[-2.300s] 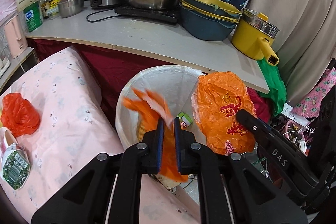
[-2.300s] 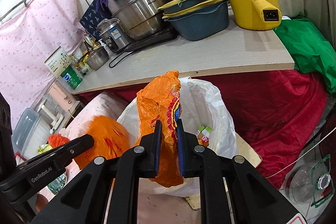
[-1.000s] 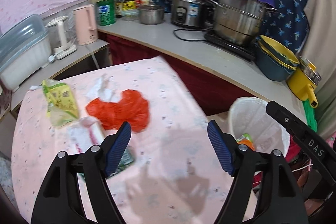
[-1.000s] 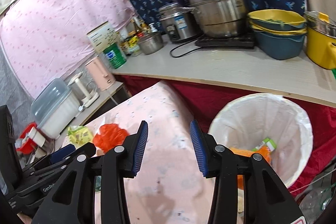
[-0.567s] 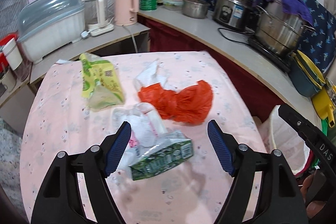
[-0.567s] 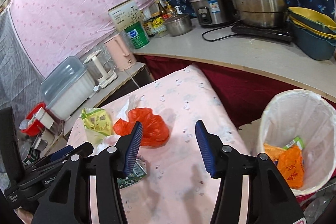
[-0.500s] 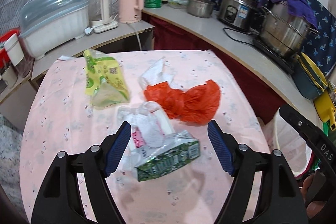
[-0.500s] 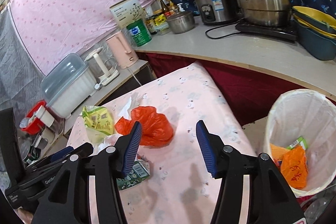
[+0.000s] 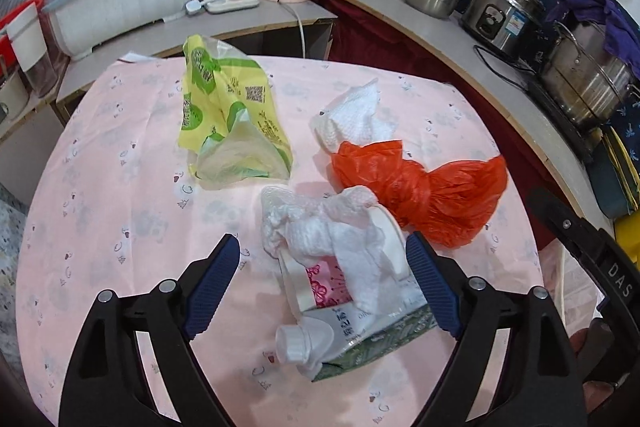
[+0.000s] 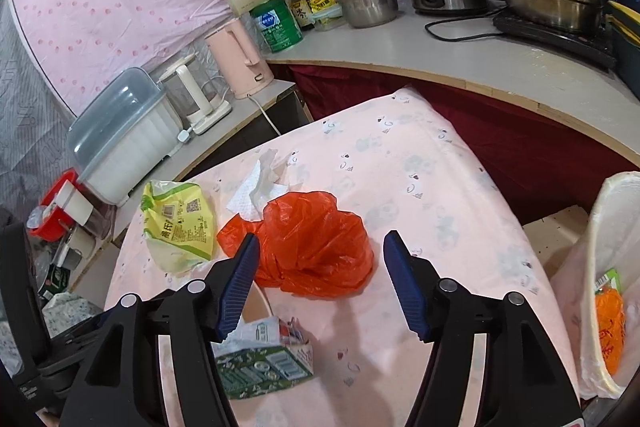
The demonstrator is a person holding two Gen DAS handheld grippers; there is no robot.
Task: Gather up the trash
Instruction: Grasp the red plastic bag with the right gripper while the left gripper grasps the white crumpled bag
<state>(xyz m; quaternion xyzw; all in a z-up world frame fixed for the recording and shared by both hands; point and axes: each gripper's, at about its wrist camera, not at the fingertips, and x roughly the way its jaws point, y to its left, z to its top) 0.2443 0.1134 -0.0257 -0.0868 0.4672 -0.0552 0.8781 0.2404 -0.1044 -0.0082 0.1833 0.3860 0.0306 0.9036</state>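
Several pieces of trash lie scattered on a table draped in a pale pink patterned cloth [image 9: 100,195], which fills most of both views. To its right, seen by the right wrist camera, stands a round bin lined with a white plastic bag [image 10: 596,267], with orange plastic and a small green carton already inside. Of the loose litter, the crumpled orange-red plastic bag [image 10: 316,243] is the biggest piece, near the middle of the table; a crumpled white paper napkin [image 9: 356,119] touches its far edge. Left of these lies a flattened yellow-green plastic snack wrapper [image 9: 228,123], apart from the bag. Nearest the cameras sits a squashed green-and-white drink carton with a white screw cap [image 9: 352,335], overlapped by a wad of white tissue [image 9: 320,223] and a white paper cup with a pink floral print [image 9: 348,267].

Both claws are released and hold nothing. The left gripper [image 9: 324,285] hovers with its blue-padded fingers spread on either side of the cup, tissue and carton pile. The right gripper [image 10: 320,285] hangs with its jaws wide apart, framing the orange-red bag from the near side.
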